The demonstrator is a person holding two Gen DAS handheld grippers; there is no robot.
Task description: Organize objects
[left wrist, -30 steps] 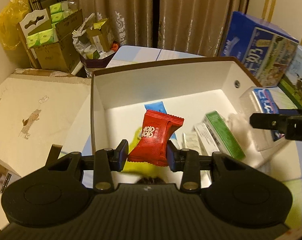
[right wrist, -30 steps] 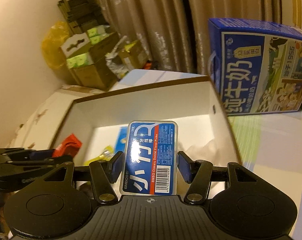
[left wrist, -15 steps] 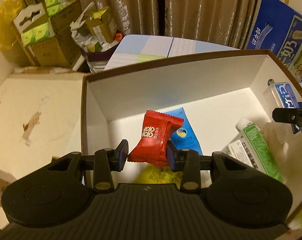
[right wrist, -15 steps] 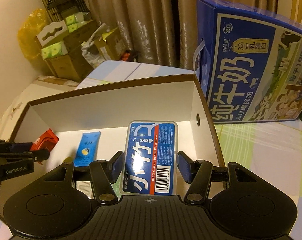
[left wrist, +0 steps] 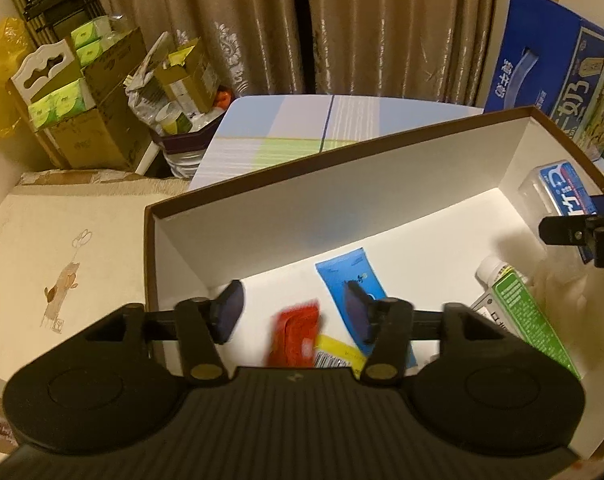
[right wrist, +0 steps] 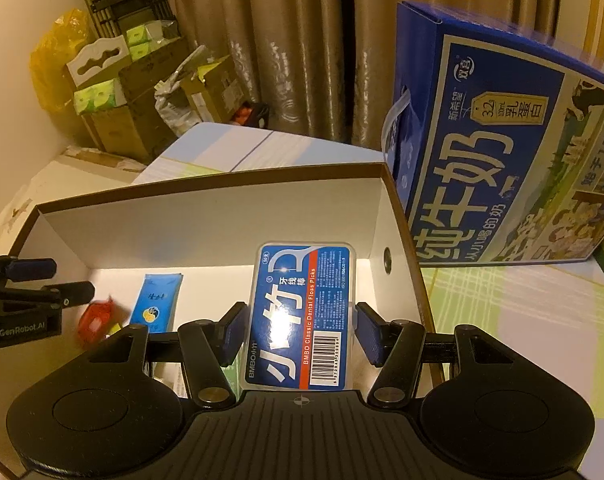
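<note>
Candy packet [left wrist: 295,334] in box [left wrist: 261,216], sachet [left wrist: 352,280] just right.

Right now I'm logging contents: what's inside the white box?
Inside the white box: red packet, blue sachet, yellow packet, green-labelled box. The left gripper hides the near floor.

The left gripper [left wrist: 293,312] is held over the box [left wrist: 342,208] with its jaws spread wide. Between them a red packet [left wrist: 295,334], blurred, is seen inside the box, touched by neither finger. A blue sachet [left wrist: 352,276] and a green carton [left wrist: 526,320] are seen on the box floor. At the right edge, a floss case [left wrist: 558,192] is clamped in the right gripper [left wrist: 578,232].
</note>
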